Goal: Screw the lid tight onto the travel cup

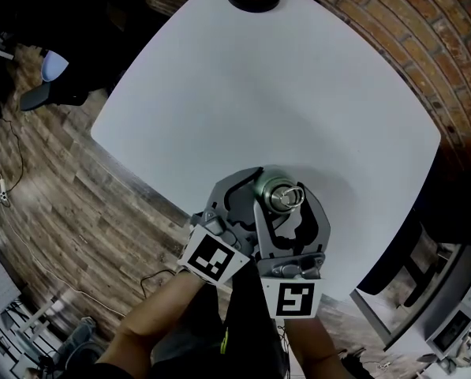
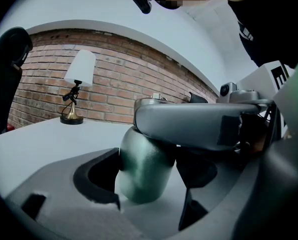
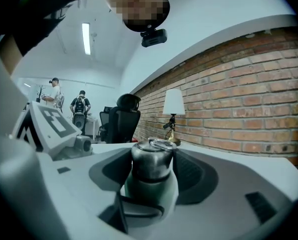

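White table (image 1: 298,77); left gripper (image 2: 149,176) clenched on half-hidden cup (image 2: 143,164), right gripper (image 3: 152,170) on lid (image 1: 284,197).

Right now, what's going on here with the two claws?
A person holds a claw in each hand over a white table. The left claw grips the body of the green travel cup. The right claw is set around its metal lid, pads against both sides. The lid sits on the cup, so this looks like mid-tightening.
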Demonstrator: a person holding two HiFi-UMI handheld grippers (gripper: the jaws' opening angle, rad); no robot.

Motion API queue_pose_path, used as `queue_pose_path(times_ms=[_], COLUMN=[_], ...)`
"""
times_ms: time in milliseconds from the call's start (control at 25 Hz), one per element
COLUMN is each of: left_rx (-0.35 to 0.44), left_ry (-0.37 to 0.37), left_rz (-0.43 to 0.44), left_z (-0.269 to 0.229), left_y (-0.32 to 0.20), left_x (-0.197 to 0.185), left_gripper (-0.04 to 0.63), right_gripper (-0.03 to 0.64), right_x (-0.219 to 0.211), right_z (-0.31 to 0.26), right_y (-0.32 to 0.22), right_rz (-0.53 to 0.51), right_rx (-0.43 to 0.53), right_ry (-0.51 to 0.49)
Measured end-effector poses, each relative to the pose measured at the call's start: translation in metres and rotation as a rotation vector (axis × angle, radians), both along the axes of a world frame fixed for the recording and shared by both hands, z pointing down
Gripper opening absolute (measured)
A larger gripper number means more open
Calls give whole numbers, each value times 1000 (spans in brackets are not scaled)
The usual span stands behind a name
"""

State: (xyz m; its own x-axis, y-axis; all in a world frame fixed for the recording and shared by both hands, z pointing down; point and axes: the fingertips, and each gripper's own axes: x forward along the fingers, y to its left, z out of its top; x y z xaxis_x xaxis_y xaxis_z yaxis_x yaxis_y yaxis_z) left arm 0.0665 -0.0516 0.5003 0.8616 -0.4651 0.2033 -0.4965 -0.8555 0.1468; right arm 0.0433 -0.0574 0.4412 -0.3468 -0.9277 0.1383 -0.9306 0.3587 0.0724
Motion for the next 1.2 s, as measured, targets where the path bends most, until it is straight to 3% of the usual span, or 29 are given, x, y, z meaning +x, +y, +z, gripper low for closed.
queue_pose_path(times_ms=[280,640,960,1200], left_rx=[-2,-9,-7,-13], left_ry=[3,3,8,7], left_rz=[0,2,4,8], left_z=[0,0,0,0], left_y=[-1,0,0,0], left_x=[1,0,0,0], left_gripper=[347,347,347,347], right_gripper=[258,294,304,304], right_x=[0,-6,-4,-10], right_z=[1,12,6,1], right_y=[0,8,20,14], right_rz=[-7,-188,-516,-715], right_rx=[-8,-85,-149,-167], right_ry=[3,-20,-39,31])
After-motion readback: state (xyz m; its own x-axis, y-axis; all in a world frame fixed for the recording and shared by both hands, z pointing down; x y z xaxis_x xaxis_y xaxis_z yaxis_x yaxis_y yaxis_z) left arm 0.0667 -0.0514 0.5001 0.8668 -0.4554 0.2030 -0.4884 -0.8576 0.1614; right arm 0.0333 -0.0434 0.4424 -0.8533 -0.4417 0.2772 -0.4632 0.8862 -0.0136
